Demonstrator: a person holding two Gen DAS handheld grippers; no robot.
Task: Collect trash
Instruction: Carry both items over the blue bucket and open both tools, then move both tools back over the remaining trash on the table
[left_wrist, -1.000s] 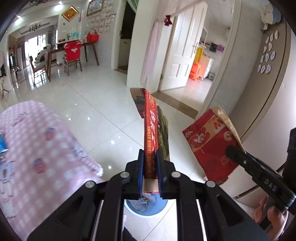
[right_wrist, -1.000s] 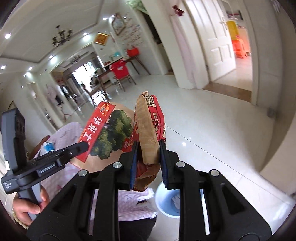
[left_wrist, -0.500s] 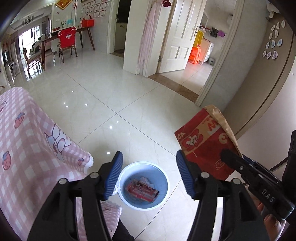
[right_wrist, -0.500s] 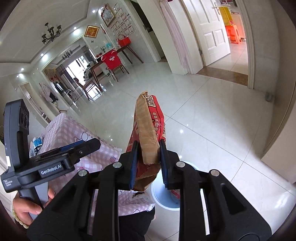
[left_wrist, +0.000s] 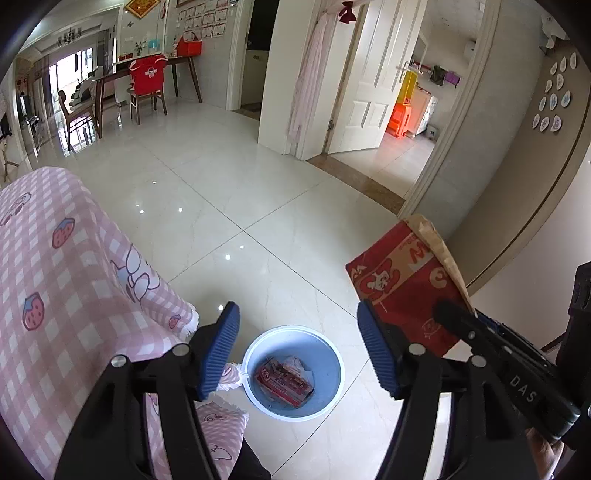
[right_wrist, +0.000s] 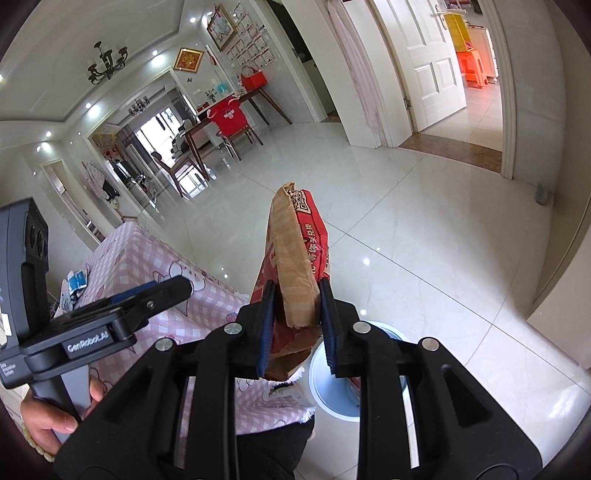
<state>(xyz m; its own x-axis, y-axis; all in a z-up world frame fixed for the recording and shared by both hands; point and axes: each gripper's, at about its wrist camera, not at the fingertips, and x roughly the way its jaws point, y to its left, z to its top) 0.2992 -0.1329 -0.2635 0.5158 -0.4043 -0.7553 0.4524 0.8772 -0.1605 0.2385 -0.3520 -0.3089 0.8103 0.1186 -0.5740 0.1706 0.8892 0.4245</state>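
The flattened red carton (right_wrist: 295, 266) stands upright between the jaws of the right tool (right_wrist: 295, 325). Its long axis runs from the jaws toward the upper centre of the right wrist view, and its lower edge hangs below the pads. The jaws are opening; the pads appear to be at the carton's sides, so the grip is judged to be loosening rather than released.

The blue bin (right_wrist: 343, 391) lies on the floor directly below and slightly right of this tool, low in the frame and partly hidden by the right jaw. The coming move turns on this relation: carton above, bin mouth beneath.

In the left wrist view the bin (left_wrist: 325, 354) sits bottom centre, already containing a red wrapper (left_wrist: 282, 380) and crumpled paper. The left tool (left_wrist: 299, 350) hangs over it, jaws opening with nothing between them. The carton (left_wrist: 402, 288) shows at right of that frame, above the bin rim. The pink checked surface (left_wrist: 74, 280) fills the left side.
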